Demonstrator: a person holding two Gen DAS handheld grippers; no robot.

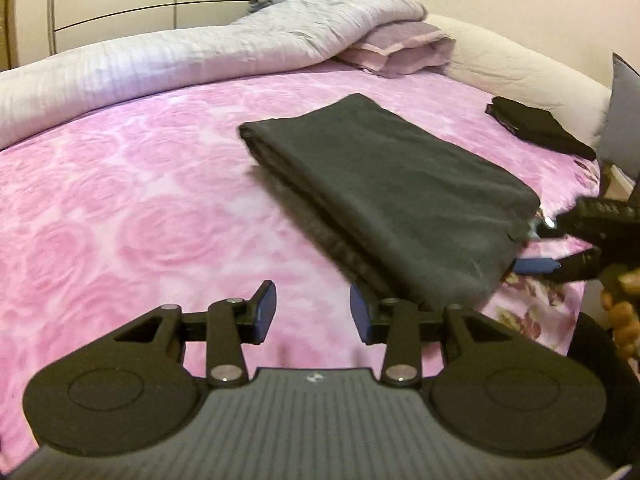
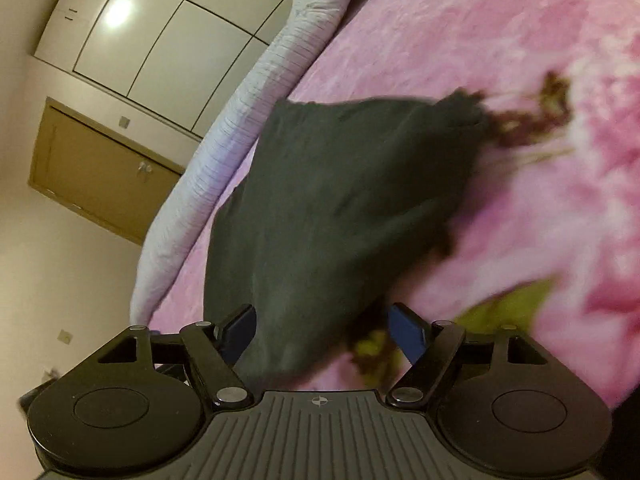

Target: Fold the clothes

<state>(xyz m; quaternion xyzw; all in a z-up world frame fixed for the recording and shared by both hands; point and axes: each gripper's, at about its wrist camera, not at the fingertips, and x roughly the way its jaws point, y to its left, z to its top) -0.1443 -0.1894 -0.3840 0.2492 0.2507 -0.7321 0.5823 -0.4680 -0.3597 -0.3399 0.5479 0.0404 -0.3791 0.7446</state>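
A dark grey folded garment (image 1: 384, 192) lies as a long rectangle on the pink rose-print bed sheet (image 1: 120, 208). My left gripper (image 1: 314, 312) hovers open over the sheet at the garment's near corner, with its right pad (image 1: 360, 316) just beside the fabric and nothing between the fingers. My right gripper (image 1: 540, 244) comes in from the right at the garment's end. In the right wrist view the right gripper (image 2: 324, 330) stands open, and the garment's edge (image 2: 320, 220) lies between its blue pads (image 2: 408, 332), blurred. A second folded black garment (image 1: 540, 128) rests near the pillow.
A rolled grey-lilac quilt (image 1: 160, 64) runs along the bed's far side, with a folded lilac blanket (image 1: 400, 48) and a white pillow (image 1: 520, 68) at the head. The bed's edge drops off at the right, beside an orange plush (image 1: 624, 320). White wardrobe doors (image 2: 160, 40) stand beyond.
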